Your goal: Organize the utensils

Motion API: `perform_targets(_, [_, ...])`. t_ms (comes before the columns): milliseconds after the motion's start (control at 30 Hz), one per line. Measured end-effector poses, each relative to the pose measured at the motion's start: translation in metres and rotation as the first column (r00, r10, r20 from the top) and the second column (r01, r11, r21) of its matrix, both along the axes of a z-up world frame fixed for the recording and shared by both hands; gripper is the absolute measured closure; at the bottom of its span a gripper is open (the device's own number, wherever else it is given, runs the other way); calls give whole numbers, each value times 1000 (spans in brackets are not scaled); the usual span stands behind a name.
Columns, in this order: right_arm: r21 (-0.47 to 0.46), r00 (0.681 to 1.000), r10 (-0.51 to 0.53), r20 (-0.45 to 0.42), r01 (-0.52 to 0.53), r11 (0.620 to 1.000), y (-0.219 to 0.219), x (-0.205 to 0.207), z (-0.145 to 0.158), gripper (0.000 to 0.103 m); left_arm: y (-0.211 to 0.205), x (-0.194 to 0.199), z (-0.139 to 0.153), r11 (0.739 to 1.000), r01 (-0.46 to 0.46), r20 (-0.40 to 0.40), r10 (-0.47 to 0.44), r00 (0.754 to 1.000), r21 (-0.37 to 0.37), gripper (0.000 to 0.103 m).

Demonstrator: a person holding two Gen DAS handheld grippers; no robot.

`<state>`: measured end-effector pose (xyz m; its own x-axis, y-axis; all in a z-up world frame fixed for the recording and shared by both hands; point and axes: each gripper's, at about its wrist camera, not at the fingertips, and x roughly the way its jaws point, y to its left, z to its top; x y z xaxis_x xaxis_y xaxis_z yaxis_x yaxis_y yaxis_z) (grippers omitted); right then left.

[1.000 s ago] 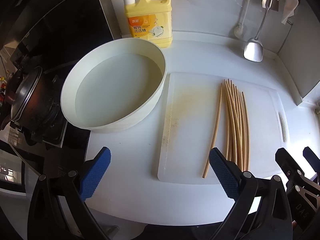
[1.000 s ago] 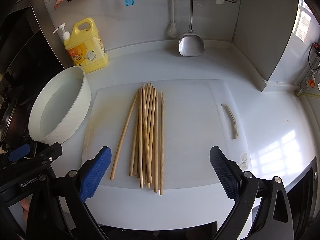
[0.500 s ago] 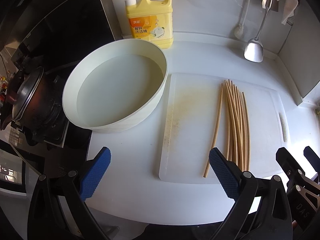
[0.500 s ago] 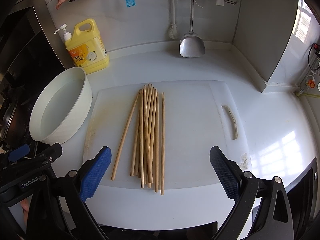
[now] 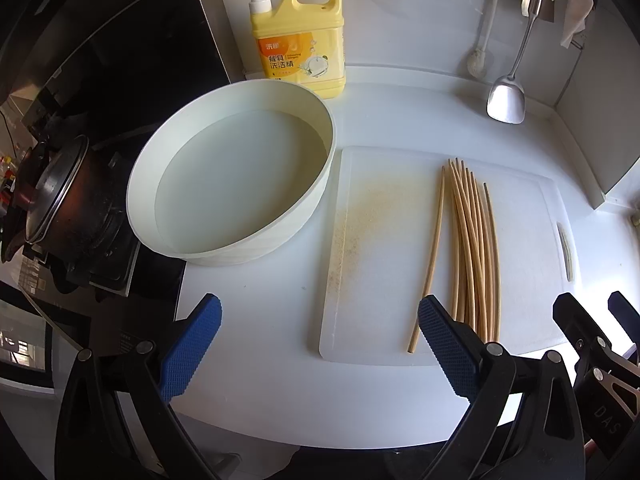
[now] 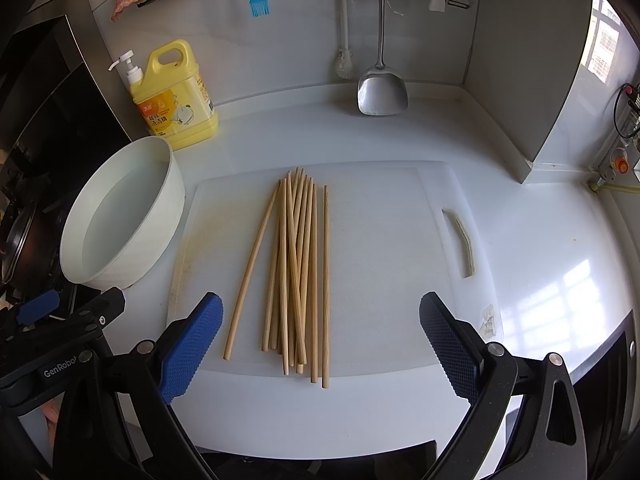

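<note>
Several wooden chopsticks [image 6: 298, 268] lie in a loose bundle on a white cutting board [image 6: 380, 240], one splayed off to the left. They also show in the left wrist view [image 5: 474, 248] on the board [image 5: 380, 240]. My right gripper [image 6: 320, 344] is open and empty, hovering over the near ends of the chopsticks. My left gripper [image 5: 318, 344] is open and empty, above the counter by the board's near left corner. A white basin [image 5: 232, 176] of water sits left of the board, also in the right wrist view [image 6: 120, 216].
A yellow dish soap bottle [image 6: 176, 96] stands behind the basin. A metal spatula [image 6: 382, 88] and a brush hang at the back wall. A dark pot [image 5: 52, 200] sits on the stove at the left. A grey wall panel [image 6: 532, 80] bounds the right.
Both grippers have drawn back and up very slightly, so the scene has shifted a little. Nothing on the counter moved.
</note>
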<state>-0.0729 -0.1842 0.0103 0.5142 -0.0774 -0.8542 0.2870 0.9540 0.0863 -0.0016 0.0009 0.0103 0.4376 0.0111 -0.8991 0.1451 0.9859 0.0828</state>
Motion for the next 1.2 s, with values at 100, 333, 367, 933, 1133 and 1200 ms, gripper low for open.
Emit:
perform_targets(100, [2,1000,0,2,0,1000,0,0,0,9,0,0,0,1000,1,2,-1,1000,2,6])
perform_targets(333, [1,1000,2,5,-2,1000,3,-3,-1,9,1,-2,1,1000,-2,6,2,1000,2,6])
perform_targets(367, [1,1000,2,6,-2,1000,3,-3,-1,9,2,-2,2,1000,-3,6,3,1000,1,6])
perform_targets(933, [3,1000,-1,9,1,1000,6,-2,-3,9,5,-2,0,1000,4,5,-4,1000,-1,6])
perform_targets(1133, [6,1000,-3,23,3,1000,11,1,-7,9,6,3,-6,999,39,-1,-39,999,-2,6])
perform_targets(1200, [9,999,2,32,-2,1000,12,1,-10,9,5,5,-10,998,60,0,-60,998,-4,6])
